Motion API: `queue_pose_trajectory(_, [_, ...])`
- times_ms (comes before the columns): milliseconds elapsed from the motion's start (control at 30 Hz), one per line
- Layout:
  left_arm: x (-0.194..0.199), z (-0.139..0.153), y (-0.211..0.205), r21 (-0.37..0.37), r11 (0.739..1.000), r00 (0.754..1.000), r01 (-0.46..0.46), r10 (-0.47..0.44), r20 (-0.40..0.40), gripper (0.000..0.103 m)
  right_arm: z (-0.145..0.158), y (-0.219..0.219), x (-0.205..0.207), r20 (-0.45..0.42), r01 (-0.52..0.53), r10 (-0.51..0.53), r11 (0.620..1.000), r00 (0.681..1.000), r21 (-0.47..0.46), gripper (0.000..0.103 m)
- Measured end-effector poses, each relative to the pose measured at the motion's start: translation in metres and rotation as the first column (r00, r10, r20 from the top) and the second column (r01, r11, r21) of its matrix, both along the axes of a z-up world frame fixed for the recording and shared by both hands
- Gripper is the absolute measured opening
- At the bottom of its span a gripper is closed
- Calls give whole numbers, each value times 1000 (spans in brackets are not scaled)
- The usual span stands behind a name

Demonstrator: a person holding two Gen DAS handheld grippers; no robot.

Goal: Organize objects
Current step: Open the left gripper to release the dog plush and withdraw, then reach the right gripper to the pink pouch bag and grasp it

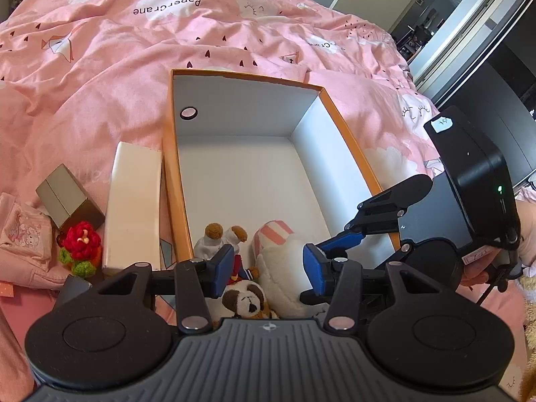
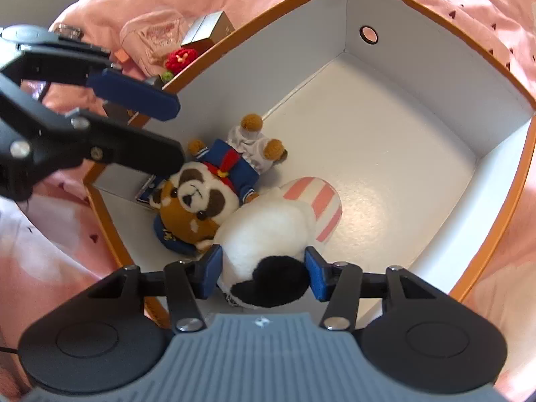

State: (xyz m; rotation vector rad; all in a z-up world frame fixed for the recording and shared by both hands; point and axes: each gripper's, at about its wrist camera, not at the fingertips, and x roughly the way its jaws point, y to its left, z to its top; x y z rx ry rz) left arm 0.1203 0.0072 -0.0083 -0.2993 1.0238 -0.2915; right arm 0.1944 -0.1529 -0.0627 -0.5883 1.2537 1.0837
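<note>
An orange box (image 1: 169, 154) (image 2: 435, 16) with a white inside lies open on the bed. In its near corner lie a red panda plush in a blue sailor suit (image 1: 246, 298) (image 2: 197, 201) and a white plush with pink stripes (image 1: 281, 268) (image 2: 268, 231). My right gripper (image 2: 263, 273) points down into the box, its blue pads pressed on either side of the white plush's black-patched end. My left gripper (image 1: 268, 269) (image 2: 181, 134) hovers open just above the panda plush with nothing between its fingers.
Left of the box lie a long white box (image 1: 134, 207), a small grey-brown box (image 1: 67, 201), a red crochet flower (image 1: 80, 239) and a folded pink cloth (image 1: 20, 234). A rumpled pink bedcover (image 1: 100, 67) surrounds everything. The far half of the box floor (image 1: 251, 167) is bare.
</note>
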Motion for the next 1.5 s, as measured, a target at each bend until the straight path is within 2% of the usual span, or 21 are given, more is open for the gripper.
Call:
queue_pose_trajectory(167, [-5, 0, -2, -11, 1000, 1000, 3, -3, 12, 55, 1, 0, -10, 14, 6, -6, 1000, 1000, -17, 52])
queue_pose_trajectory(267, [-10, 3, -3, -2, 1000, 1000, 8, -8, 30, 55, 0, 2, -10, 30, 16, -15, 1000, 999, -21, 57])
queue_pose_trajectory(500, [-21, 9, 4, -8, 1000, 998, 3, -2, 63, 55, 14, 1, -21, 142, 78, -77, 997, 987, -1, 63])
queue_pose_trajectory(600, [-25, 14, 6, 3, 1000, 996, -1, 1, 90, 56, 27, 1, -27, 210, 140, -143, 990, 967, 32, 63])
queue_pose_trajectory(700, [-29, 18, 9, 1, 1000, 993, -9, 9, 119, 56, 45, -2, -38, 266, 184, -208, 977, 941, 112, 64])
queue_pose_trajectory(800, [-31, 23, 15, -9, 1000, 990, -19, 20, 136, 62, 59, 2, -50, 311, 206, -260, 959, 914, 196, 69])
queue_pose_trajectory(900, [-32, 28, 31, -25, 998, 990, -49, 52, 133, 65, 70, 11, -60, 332, 198, -277, 947, 902, 252, 72])
queue_pose_trajectory(1033, [-31, 36, 61, -29, 994, 989, -105, 107, 101, 65, 82, 29, -67, 353, 167, -261, 947, 899, 275, 73])
queue_pose_trajectory(1300, [-32, 38, 119, -10, 983, 981, -186, 186, 47, 64, 85, 82, -73, 363, 54, -161, 956, 918, 288, 70])
queue_pose_trajectory(1500, [-38, 21, 137, 39, 981, 982, -188, 188, 5, 61, 66, 116, -80, 369, -39, -42, 977, 928, 209, 54])
